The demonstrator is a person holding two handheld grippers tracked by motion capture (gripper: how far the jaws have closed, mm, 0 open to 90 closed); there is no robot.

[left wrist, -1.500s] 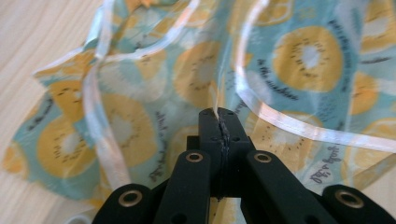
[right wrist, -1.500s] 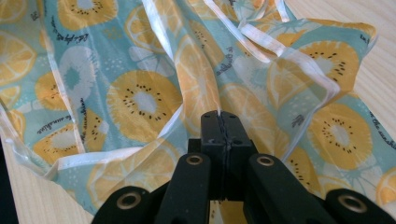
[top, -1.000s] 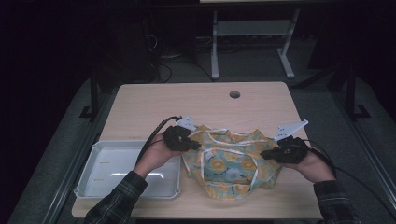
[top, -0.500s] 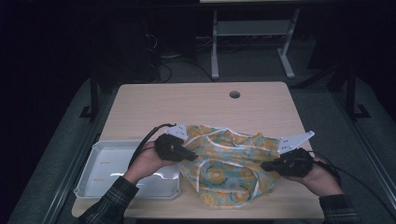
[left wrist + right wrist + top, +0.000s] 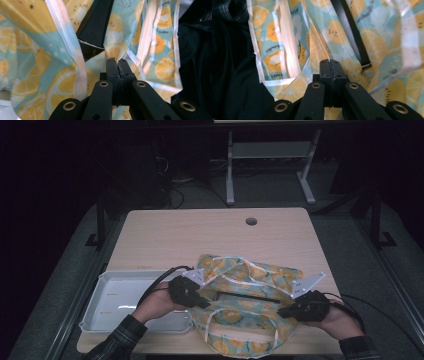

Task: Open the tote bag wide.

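Fabric with a lemon print, apparently a bag (image 5: 245,310) with white trim, lies at the lower centre of the high view, on the near half of the worktop (image 5: 200,235). The left hand-held gripper (image 5: 202,301) sits at its left edge and the right hand-held gripper (image 5: 286,310) at its right edge, well apart, so the cloth is spread between them, probably to hold its mouth open or lay it flat. A dark, straight strip shows inside the bag between the two. A white tray (image 5: 107,307) lies at the lower left, just beside the bag, perhaps there to receive or supply things.

In the left gripper view, the left hand-held gripper (image 5: 117,62) has its jaws pressed together, pinching a fold of the bag (image 5: 37,75) at the tips. The cloth rises and drapes from that pinch, which suggests it is being pulled taut.

In the right gripper view, the right hand-held gripper (image 5: 329,63) is likewise pressed together on a fold of the bag (image 5: 332,37), near the white hem in the left half of the frame. A black bar crosses the upper right behind the cloth.
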